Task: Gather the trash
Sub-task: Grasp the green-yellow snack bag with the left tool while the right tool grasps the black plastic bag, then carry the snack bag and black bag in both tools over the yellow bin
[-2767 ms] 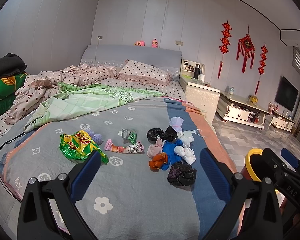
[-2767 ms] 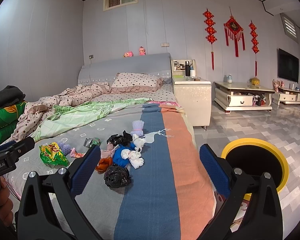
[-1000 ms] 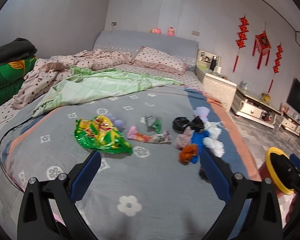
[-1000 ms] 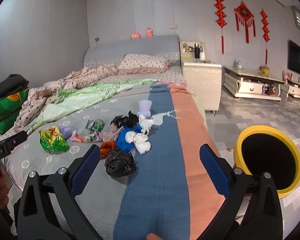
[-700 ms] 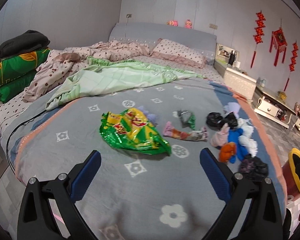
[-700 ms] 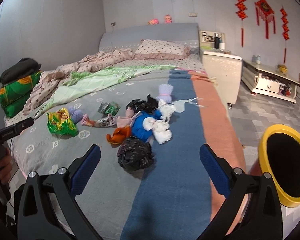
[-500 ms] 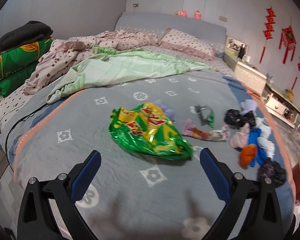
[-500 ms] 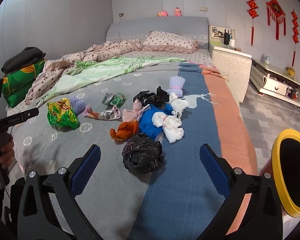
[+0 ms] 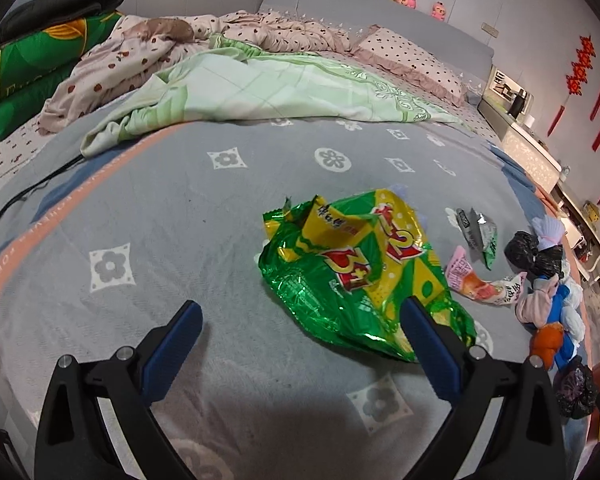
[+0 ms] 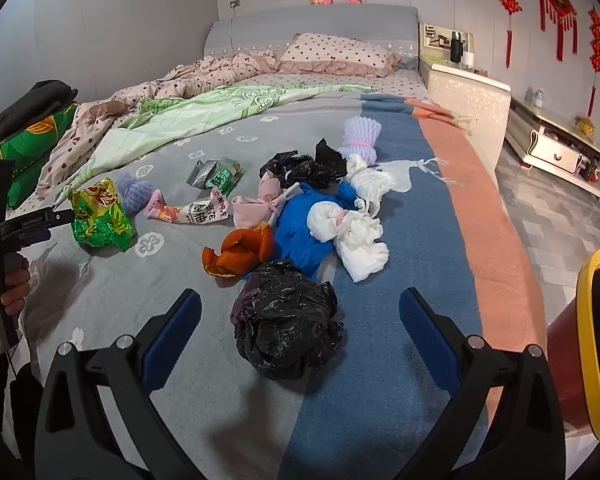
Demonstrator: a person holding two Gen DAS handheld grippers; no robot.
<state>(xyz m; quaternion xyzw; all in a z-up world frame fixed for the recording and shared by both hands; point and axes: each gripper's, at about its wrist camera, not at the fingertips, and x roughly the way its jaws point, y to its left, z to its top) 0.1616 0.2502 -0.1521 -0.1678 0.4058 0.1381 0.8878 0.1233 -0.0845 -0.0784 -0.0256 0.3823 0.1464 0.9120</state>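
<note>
Trash lies scattered on the bed's grey cover. A crumpled green and yellow snack bag lies just ahead of my left gripper, which is open and empty, its right finger at the bag's near edge. My right gripper is open and empty, low over a crumpled black plastic bag that sits between its fingers. Behind that bag lie an orange wad, a blue bag, white bags and a pink wrapper. The snack bag also shows in the right wrist view.
A yellow-rimmed bin stands on the floor right of the bed. A green blanket and pink bedding lie further up the bed. A white nightstand stands beyond. A black cable runs over the bed's left edge.
Both grippers have moved forward and lower over the bed. The left has closed in on the snack bag, the right on the black plastic bag. Both stay open.
</note>
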